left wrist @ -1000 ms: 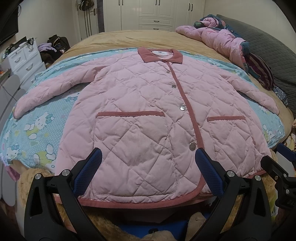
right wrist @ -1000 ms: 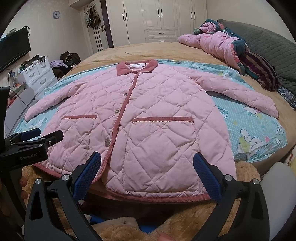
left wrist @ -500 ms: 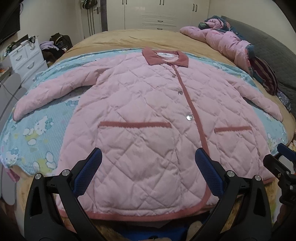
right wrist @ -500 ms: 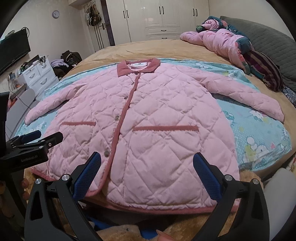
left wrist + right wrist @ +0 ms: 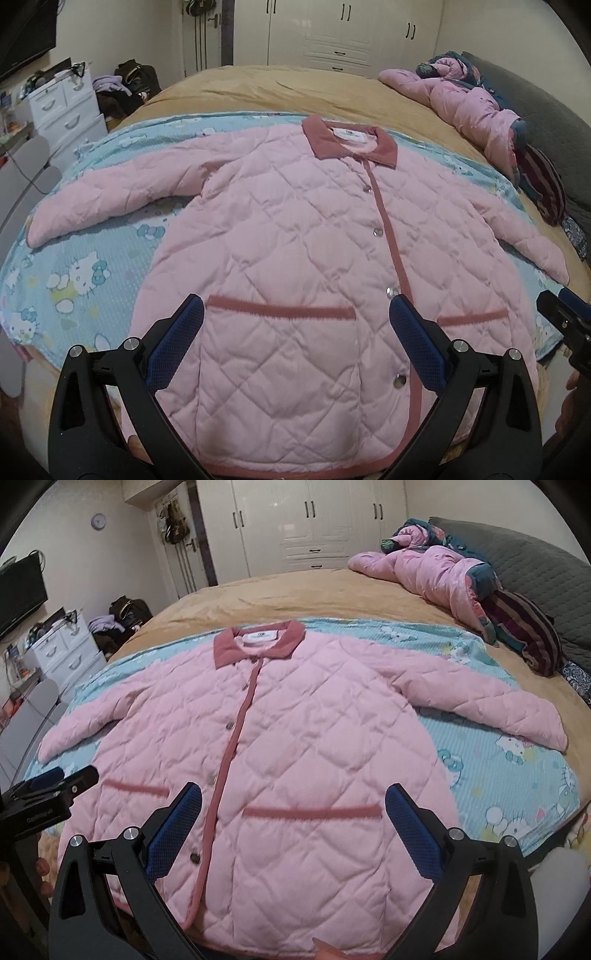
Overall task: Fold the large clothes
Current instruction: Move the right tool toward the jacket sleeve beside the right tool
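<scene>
At far left of the left wrist view, a white drawer unit (image 5: 64,107) stands beside the bed (image 5: 280,88). The pink quilted jacket (image 5: 295,251) lies flat and buttoned at frame centre on a blue cartoon-print sheet (image 5: 77,273), sleeves spread to either side, bare sheet showing beyond each. The left gripper (image 5: 295,339) and the right gripper (image 5: 293,821) hang over its lower hem, both released, holding nothing. A heap of bedding (image 5: 443,572) sits at upper right.
</scene>
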`<state>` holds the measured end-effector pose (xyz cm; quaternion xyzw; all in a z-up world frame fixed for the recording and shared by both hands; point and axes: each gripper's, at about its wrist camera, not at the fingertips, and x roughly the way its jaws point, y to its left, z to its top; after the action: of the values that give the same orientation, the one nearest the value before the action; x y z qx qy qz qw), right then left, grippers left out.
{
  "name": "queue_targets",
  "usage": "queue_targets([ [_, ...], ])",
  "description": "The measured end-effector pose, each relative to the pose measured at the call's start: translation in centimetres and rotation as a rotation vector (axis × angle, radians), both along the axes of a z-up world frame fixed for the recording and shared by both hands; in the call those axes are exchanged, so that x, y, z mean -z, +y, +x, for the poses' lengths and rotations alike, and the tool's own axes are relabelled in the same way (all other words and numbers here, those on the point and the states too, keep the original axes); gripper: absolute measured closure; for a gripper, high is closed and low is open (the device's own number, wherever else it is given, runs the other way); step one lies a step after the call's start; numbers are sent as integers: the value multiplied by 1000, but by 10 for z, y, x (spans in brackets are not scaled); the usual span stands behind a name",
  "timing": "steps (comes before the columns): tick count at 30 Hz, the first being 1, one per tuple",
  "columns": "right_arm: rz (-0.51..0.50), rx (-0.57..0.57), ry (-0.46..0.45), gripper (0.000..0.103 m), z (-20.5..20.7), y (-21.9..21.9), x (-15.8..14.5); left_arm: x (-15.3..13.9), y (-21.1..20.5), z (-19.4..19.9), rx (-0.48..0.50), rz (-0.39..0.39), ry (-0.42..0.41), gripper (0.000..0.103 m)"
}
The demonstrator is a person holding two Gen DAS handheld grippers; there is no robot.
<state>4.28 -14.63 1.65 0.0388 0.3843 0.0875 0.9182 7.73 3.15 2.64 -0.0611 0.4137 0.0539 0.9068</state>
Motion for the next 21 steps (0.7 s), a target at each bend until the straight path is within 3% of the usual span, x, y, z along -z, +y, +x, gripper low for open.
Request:
queue_targets([
  [21, 26, 135, -20, 4, 74, -53, -14, -17, -38, 106, 85, -48, 11, 9],
])
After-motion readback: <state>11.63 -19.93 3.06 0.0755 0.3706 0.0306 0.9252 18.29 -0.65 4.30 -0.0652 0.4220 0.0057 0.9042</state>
